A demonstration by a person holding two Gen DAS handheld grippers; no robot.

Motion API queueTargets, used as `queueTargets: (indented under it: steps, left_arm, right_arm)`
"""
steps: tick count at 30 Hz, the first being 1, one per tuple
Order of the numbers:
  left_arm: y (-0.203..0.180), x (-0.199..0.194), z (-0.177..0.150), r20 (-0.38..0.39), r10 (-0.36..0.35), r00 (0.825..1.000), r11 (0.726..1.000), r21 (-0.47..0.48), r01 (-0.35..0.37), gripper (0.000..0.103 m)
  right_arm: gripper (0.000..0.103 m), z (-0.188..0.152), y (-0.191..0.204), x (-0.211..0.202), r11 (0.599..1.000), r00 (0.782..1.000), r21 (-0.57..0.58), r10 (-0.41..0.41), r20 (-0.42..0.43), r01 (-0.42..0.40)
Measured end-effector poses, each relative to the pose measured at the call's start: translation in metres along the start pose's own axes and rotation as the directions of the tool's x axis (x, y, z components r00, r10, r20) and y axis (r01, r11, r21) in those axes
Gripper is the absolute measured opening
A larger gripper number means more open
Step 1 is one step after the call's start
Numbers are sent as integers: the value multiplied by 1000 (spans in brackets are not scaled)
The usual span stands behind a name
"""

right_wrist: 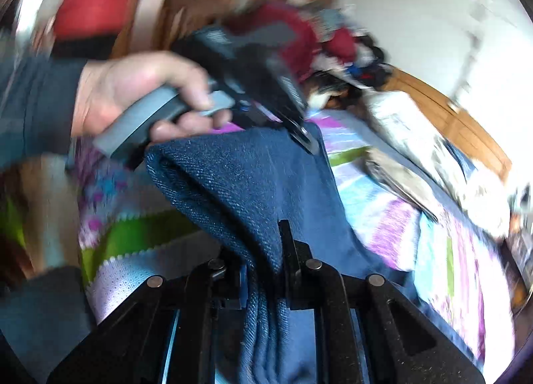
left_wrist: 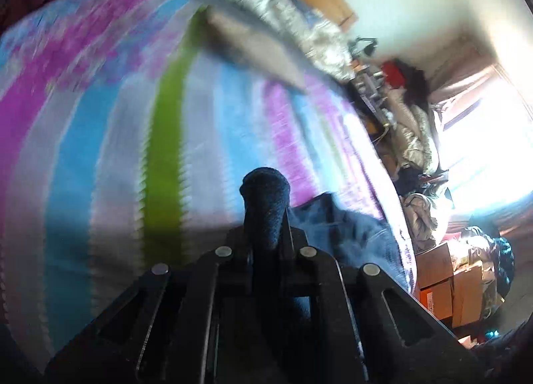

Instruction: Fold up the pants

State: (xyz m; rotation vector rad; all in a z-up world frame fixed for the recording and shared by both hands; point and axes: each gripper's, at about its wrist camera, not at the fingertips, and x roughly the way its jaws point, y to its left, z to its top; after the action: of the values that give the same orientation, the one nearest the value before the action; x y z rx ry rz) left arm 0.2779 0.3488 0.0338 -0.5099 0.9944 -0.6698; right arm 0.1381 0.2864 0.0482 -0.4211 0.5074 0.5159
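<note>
Pants [right_wrist: 246, 184]: dark blue woven cloth, folded over on itself, filling the centre of the right wrist view from mid-frame down to the bottom edge; lifted above the bedspread, its far part running down to lower right. In the left wrist view a bunched roll of the same cloth stands at bottom centre.

Right gripper [right_wrist: 266, 270]: bottom centre of its own view; jaws pressed together on a gathered pleat of the pants, which passes between them.

Left gripper [left_wrist: 266, 217]: bottom centre of its own view; jaws pinching the roll of pants. In the right wrist view it sits at centre, its tip meeting the upper fold of the pants.

Hand [right_wrist: 140, 94]: left of centre, wrapped round the grey handle of the left gripper; dark sleeve [right_wrist: 33, 107] at the left edge.

Bedspread [left_wrist: 100, 150]: striped pink, blue, white and green; beneath the pants in both views, blurred.

Grey blanket [left_wrist: 266, 7]: top centre, lying along the far edge of the bedspread.

Cardboard boxes [left_wrist: 446, 287]: lower right, beside the bed.

Heaped clothing [left_wrist: 413, 137]: right of centre, between bed and bright window [left_wrist: 493, 144].

Wooden headboard [right_wrist: 456, 120]: right, partly hidden by pale bedding.

Dark red cloth pile [right_wrist: 299, 34]: top centre, behind the left gripper.
</note>
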Motion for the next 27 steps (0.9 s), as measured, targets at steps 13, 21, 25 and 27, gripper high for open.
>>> queueTargets:
  steps: [13,21,25,27]
  left_arm:
    - [-274,168,-9,-164,-57,985,930,350,112,10]
    - [-343,297,-64,-349,56,935,900,422,104,10]
    - [-369,332,-84,-389,95,916,889,447,98,10]
    - [-379,345,-92,-396,109,912,882,461,95,11]
  right_arm:
    - [16,-200,-251,-152,385,971,896,10,238,-223]
    - [17,-338,-292,-196,82,972,972,-70,226,-220]
    - [17,-372,-303,-215,13,963,967,-91,255,-255]
    - [18,-390,-311,-220,-53,954,956,-101,283,-290]
